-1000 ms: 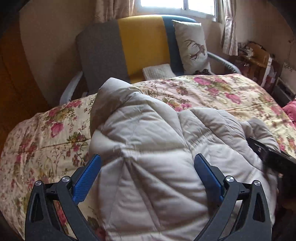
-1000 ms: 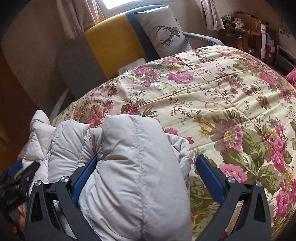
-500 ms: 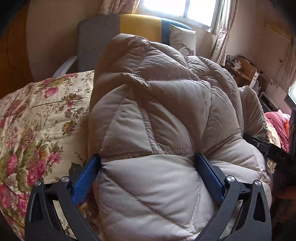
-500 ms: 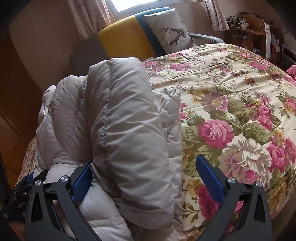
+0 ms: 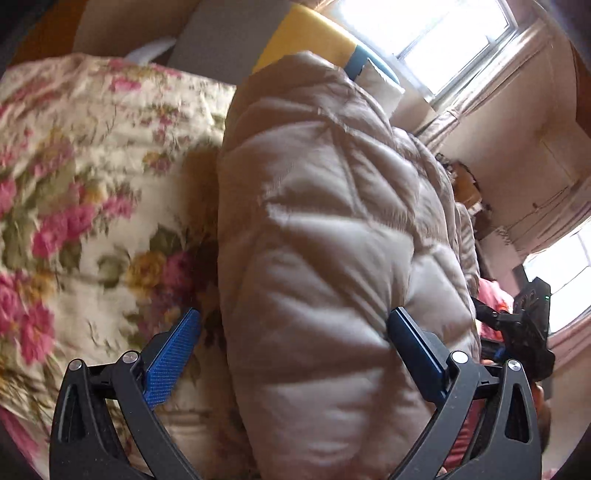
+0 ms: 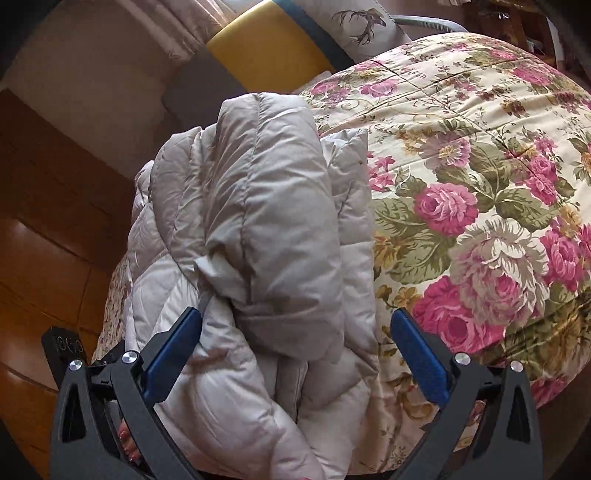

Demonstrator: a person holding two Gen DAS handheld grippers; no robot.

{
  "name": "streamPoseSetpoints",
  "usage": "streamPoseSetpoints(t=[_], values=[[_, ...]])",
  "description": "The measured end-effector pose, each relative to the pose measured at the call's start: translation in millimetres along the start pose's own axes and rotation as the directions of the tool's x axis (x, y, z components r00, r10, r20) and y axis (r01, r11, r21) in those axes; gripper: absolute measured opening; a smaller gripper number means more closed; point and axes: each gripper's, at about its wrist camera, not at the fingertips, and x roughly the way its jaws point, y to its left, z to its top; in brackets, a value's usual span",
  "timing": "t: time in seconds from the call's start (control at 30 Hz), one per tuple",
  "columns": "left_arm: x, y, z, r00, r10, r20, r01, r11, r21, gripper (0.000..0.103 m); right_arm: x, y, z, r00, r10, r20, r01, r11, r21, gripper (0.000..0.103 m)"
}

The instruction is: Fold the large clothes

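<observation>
A: Left wrist view first?
B: Left gripper (image 5: 293, 341) spread wide; blue pads (image 5: 171, 356) well apart, bulk of padded jacket (image 5: 325, 258) bulging up between them; right pad pressed against the quilting, left pad clear of it with quilt showing in the gap; not clamped on anything visible.
A: Jacket position?
B: Bunched into a tall mound, near and centre, on the floral quilt (image 5: 81, 192); reaches far toward the yellow-and-grey chair back (image 5: 306, 26); frame blurred.
A: Background?
B: Bright window (image 5: 443, 33) far right; second gripper (image 5: 524, 321) partly visible at right edge, past the jacket; state not readable from here.
A: Right wrist view?
B: Right gripper (image 6: 295, 347) also spread wide; fingers (image 6: 419, 358) well apart; folded layers of jacket (image 6: 266, 229) sitting between them, closer to the left finger; gap of quilt (image 6: 480, 184) beside the right finger; no pinch on cloth visible.
A: Jacket here?
B: Stacked in thick folds, left of centre, at the left edge of the bed; quilt open to the right and far.
A: Anything else?
B: Deer-print cushion (image 6: 362, 26) on chair, far; wooden floor (image 6: 44, 221) at left; black box of the left gripper (image 6: 64, 352) low left; toes (image 6: 125, 439) visible behind the near left finger.
</observation>
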Motion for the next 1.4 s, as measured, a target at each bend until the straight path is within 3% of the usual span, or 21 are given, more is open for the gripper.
streamPoseSetpoints(t=[0.2, 0.43, 0.57, 0.7, 0.87, 1.07, 1.2, 1.4], values=[[13.5, -1.4, -8.2, 0.993, -0.094, -0.078, 0.093, 0.995, -0.021, 0.1, 15.7, -22.8, -8.8, 0.994, 0.105, -0.043, -0.1, 0.99, 0.096, 0.101], [26.6, -8.2, -11.4, 0.987, -0.112, -0.118, 0.11, 0.994, -0.026, 0.1, 27.1, -26.3, -2.5, 0.985, 0.153, -0.073, -0.147, 0.986, 0.083, 0.101], [29.4, -18.5, -13.0, 0.986, -0.108, -0.128, 0.111, 0.994, 0.022, 0.1, 37.3, -24.1, 3.7, 0.978, 0.188, -0.094, -0.18, 0.98, 0.083, 0.101], [26.0, -27.6, -13.6, 0.99, -0.109, -0.091, 0.115, 0.992, 0.055, 0.095, 48.0, -12.4, 6.3, 0.978, 0.187, -0.088, -0.181, 0.981, 0.073, 0.101], [16.2, -48.4, -14.9, 0.997, -0.057, -0.048, 0.063, 0.989, 0.133, 0.074, 54.2, 4.2, 5.0, 0.978, 0.193, -0.086, -0.191, 0.981, 0.026, 0.101], [-0.3, -56.9, -14.2, 0.999, -0.034, 0.025, 0.03, 0.985, 0.171, 0.053, 54.5, 27.9, 2.2, 0.974, 0.225, -0.03, -0.226, 0.974, -0.036, 0.088], [-21.8, -60.8, -11.1, 0.996, -0.004, 0.087, -0.016, 0.975, 0.221, 0.047, 52.0, 48.2, 0.1, 0.966, 0.259, -0.011, -0.258, 0.96, -0.111, 0.081], [-42.1, -62.9, -7.7, 0.981, 0.073, 0.182, -0.122, 0.953, 0.277, 0.045, 66.4, 80.1, -2.9, 0.957, 0.292, -0.004, -0.287, 0.939, -0.192, 0.079]])
